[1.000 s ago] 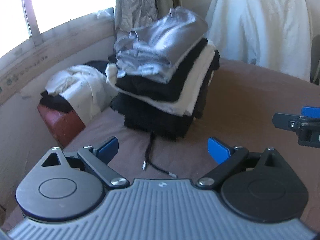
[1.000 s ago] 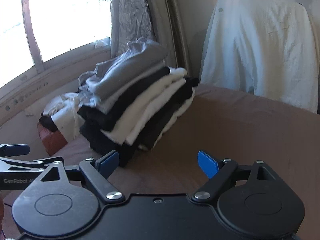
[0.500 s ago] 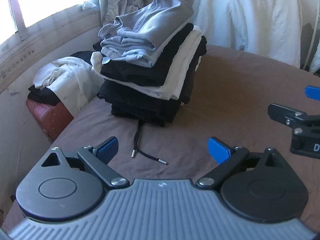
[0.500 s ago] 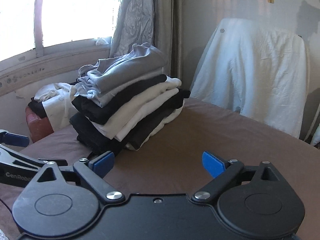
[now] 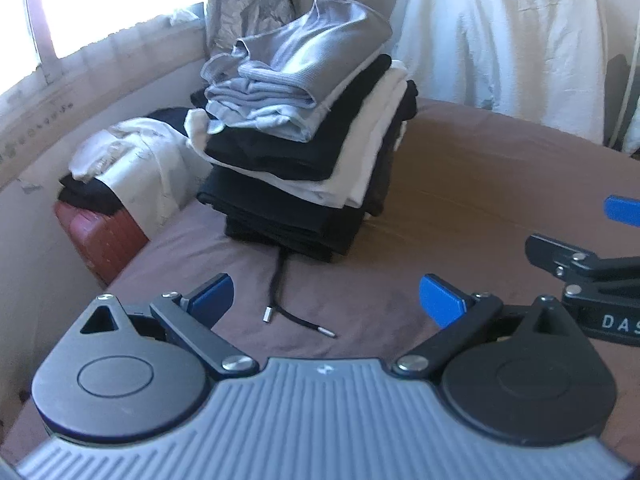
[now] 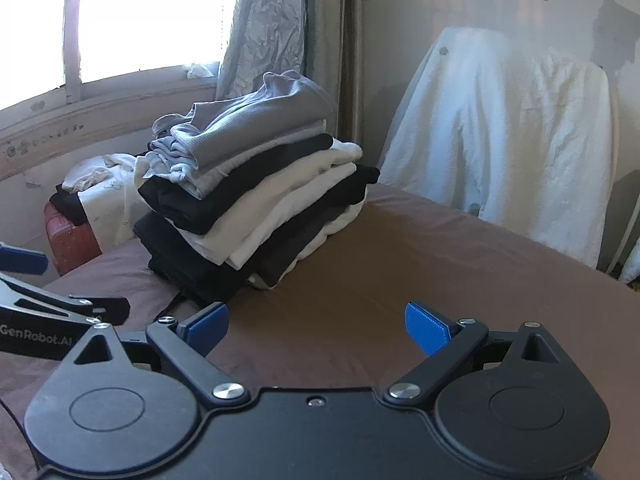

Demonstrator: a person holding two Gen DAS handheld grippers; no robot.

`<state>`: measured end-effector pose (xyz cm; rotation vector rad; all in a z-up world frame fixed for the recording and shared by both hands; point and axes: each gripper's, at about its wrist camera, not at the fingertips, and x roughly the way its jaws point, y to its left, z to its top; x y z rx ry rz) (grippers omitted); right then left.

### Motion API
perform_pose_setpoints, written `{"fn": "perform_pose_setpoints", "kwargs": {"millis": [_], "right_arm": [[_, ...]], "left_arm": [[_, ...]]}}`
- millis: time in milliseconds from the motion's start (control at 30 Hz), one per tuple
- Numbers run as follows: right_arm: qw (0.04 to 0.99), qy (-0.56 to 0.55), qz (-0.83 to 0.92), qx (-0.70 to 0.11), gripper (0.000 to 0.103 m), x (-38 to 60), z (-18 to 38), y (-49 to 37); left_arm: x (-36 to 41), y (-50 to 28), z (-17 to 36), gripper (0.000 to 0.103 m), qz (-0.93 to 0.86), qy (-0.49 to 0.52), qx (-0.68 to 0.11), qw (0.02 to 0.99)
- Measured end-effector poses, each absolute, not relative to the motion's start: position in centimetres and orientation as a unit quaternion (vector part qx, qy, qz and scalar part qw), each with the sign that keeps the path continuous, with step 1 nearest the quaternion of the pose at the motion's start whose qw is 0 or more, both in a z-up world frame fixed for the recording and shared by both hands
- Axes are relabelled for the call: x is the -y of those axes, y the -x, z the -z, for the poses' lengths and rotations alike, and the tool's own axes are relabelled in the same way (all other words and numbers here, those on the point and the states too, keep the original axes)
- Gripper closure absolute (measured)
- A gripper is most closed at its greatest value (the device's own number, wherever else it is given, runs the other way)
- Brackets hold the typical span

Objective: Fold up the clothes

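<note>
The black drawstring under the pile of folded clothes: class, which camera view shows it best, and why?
The left wrist view. There the black drawstring lies in full on the brown bed cover, both metal tips visible, trailing from under the pile of folded clothes. The right wrist view shows only a short dark loop at the pile's foot.

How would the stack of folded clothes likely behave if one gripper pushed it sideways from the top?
The stack of folded clothes would probably shear, not slide whole: its layers already overhang unevenly. The grey top garment sits loosely bunched, so it would likely slip off first. The black drawstring trailing on the brown bedcover looks limp and would just drag. Both the left gripper and the right gripper are open and empty.
</note>
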<state>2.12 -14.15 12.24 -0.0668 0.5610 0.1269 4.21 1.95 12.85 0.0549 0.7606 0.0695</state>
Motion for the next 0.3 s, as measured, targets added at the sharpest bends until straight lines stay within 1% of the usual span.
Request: {"fn": "perform_pose_setpoints", "kwargs": {"millis": [300], "right_arm": [[0.956,0.024,-0.064,-0.285,0.006,14.82,-11.94,-2.12]], "left_arm": [[-1.66,-4.31,-12.49,0.002,-0.036,-0.035,-0.379,0.924]]}}
